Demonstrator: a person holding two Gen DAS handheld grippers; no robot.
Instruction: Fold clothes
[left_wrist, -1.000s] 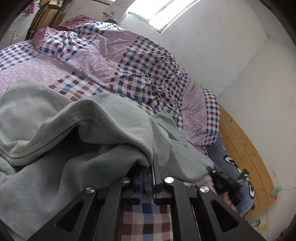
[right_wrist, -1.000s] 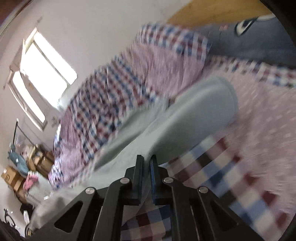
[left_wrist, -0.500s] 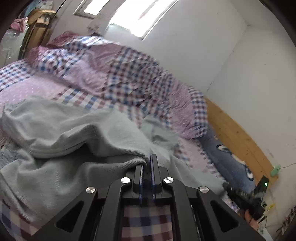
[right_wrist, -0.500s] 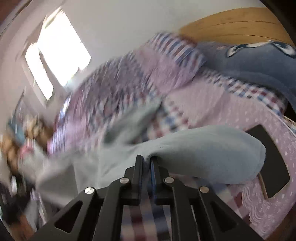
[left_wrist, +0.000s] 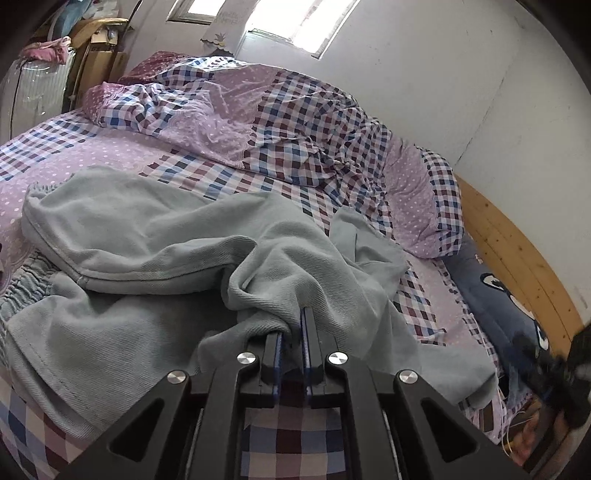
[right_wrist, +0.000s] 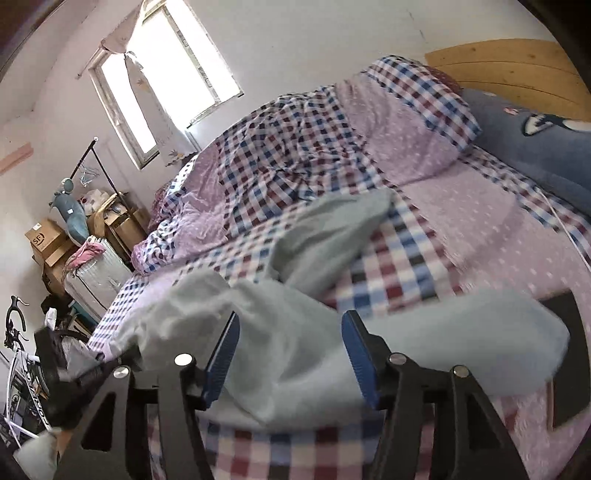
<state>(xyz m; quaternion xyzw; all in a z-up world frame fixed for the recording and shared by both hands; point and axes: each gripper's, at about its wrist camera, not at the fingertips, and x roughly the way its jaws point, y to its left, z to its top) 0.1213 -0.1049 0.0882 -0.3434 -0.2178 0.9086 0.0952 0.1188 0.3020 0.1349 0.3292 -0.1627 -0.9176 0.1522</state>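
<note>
The fold looks barely begun: the pale grey-green twill garment (left_wrist: 155, 236) lies rumpled on the purple polka-dot and checked bed sheet (left_wrist: 92, 155), 1 thick layer turned over another, an elastic gathered edge showing at 9 o'clock in the left wrist view and a loose flap reaching toward 2 o'clock. The left gripper (left_wrist: 293, 332) has its blue pads pressed together on a bunched ridge of that cloth near the view's centre. The right gripper (right_wrist: 291, 354) is opening, its jaws spread wide with the garment (right_wrist: 280, 343) lying below and between them, the pads off it as far as I can tell. Judging from this, flattening, squaring and the remaining folds are all still to do. For containers, cardboard boxes (right_wrist: 46, 240) and a silver suitcase (right_wrist: 98, 277) stand at 9 o'clock in the right wrist view; pink cloth lies on the suitcase, and the contents are not visible.
</note>
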